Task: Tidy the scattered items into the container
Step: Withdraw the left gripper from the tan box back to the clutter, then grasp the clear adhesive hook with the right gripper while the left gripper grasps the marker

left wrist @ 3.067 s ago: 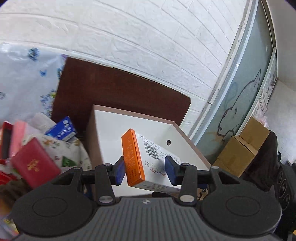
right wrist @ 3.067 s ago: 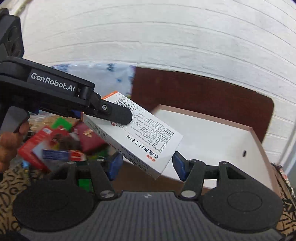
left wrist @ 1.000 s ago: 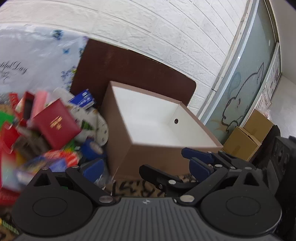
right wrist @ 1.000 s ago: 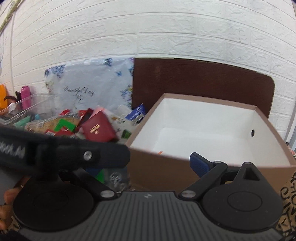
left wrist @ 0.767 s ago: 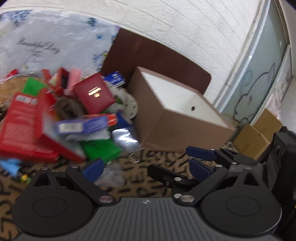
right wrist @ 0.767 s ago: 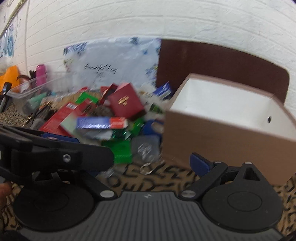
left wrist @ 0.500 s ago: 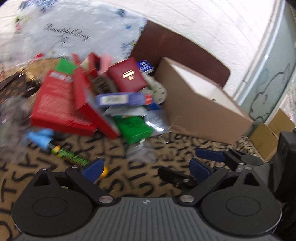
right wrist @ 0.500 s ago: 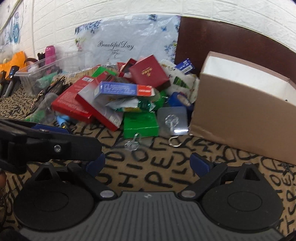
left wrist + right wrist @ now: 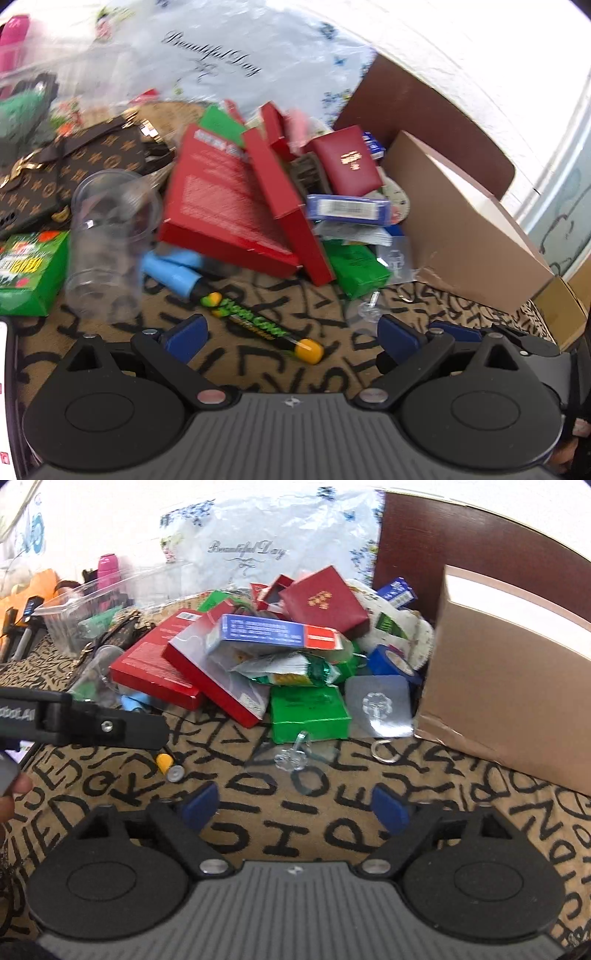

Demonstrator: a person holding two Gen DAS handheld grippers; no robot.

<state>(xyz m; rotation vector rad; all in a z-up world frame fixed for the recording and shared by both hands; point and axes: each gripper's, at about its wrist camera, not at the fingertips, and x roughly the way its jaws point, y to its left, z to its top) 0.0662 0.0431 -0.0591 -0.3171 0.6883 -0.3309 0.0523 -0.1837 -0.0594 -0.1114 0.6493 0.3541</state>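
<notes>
Both grippers (image 9: 290, 334) (image 9: 295, 805) empty over bare mat (image 9: 317, 834); pile (image 9: 258, 657) ahead, blurred.

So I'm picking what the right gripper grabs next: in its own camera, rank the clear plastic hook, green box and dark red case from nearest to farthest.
From the right gripper:
1. Clear plastic hook, on the mat straight ahead.
2. Green box, just behind it.
3. Dark red case, atop the pile's back.

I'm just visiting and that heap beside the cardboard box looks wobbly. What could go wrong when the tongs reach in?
1. The blue carton lies atop slanted red boxes; tugging something below could bring the stack sliding down.
2. The clear plastic cup lies on its side next to the pile, so a nudge may send it rolling.
3. The small clear hook on the patterned cloth is see-through and easy to miss or crush.
</notes>
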